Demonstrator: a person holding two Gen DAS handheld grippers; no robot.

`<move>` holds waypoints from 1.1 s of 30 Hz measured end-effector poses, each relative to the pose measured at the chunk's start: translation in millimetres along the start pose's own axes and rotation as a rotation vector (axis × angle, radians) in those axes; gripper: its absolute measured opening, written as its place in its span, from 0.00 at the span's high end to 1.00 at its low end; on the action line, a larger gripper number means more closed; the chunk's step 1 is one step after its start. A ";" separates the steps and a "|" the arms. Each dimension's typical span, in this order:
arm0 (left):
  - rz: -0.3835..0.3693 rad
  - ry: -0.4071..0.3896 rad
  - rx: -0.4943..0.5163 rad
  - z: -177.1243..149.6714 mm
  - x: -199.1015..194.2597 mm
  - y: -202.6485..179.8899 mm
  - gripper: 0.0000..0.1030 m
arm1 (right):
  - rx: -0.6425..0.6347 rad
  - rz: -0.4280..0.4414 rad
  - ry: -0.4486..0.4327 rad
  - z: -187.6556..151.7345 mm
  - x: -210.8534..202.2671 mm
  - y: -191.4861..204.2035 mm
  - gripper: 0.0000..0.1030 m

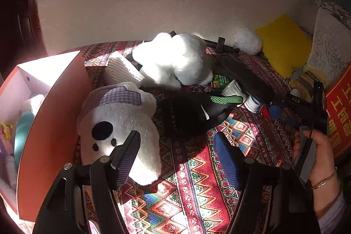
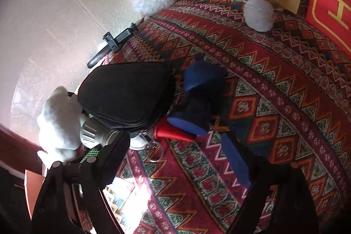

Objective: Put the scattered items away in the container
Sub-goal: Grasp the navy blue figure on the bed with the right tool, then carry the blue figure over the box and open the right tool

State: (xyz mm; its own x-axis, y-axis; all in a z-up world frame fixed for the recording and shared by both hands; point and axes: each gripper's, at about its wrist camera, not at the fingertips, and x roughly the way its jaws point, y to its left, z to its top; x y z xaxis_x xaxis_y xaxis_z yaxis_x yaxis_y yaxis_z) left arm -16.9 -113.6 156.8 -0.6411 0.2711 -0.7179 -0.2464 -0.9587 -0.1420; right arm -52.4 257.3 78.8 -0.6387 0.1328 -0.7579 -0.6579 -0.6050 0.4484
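Patterned red cloth (image 1: 197, 168) covered the surface below a pale wall. At its left edge stood the orange container (image 1: 54, 124), open-topped, with a few soft things already inside. Just beside it lay a white plush toy (image 1: 118, 124) with a purple checked patch; the left gripper (image 1: 175, 157) hovered above, jaws apart, one finger over the plush, nothing gripped. Behind it sat a second white plush (image 1: 175, 60) and a dark item, perhaps a shoe, hard to tell in shadow. Further right, the right gripper (image 2: 175, 157), jaws apart and empty, pointed towards a red cone (image 2: 171, 133) and a blue object (image 2: 204, 80) beside a black pouch (image 2: 127, 93).
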 end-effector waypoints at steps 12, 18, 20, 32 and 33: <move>0.018 0.016 -0.011 -0.8 5.2 7.6 0.33 | 0.144 0.161 0.063 26.2 41.5 -38.5 0.53; 0.014 0.002 -0.068 3.5 -3.5 26.4 0.33 | 0.315 0.309 0.047 25.6 11.1 -47.7 0.54; 0.008 -0.008 -0.083 4.6 -9.1 32.1 0.33 | 0.357 0.353 0.021 26.4 -4.7 -51.4 0.54; 0.037 -0.083 -0.196 6.7 -53.1 89.2 0.33 | 0.334 0.588 -0.069 25.6 -87.1 1.9 0.55; 0.047 -0.090 -0.212 6.2 -58.3 98.0 0.33 | 0.319 0.616 -0.060 22.7 -90.8 13.6 0.55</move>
State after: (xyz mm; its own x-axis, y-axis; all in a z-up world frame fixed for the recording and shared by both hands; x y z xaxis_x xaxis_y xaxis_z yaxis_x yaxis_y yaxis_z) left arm -8.1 -222.8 189.0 -0.7128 0.2232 -0.6649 -0.0625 -0.9644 -0.2568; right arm -12.4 254.9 164.5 -0.9481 -0.1119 -0.2975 -0.2480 -0.3248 0.9127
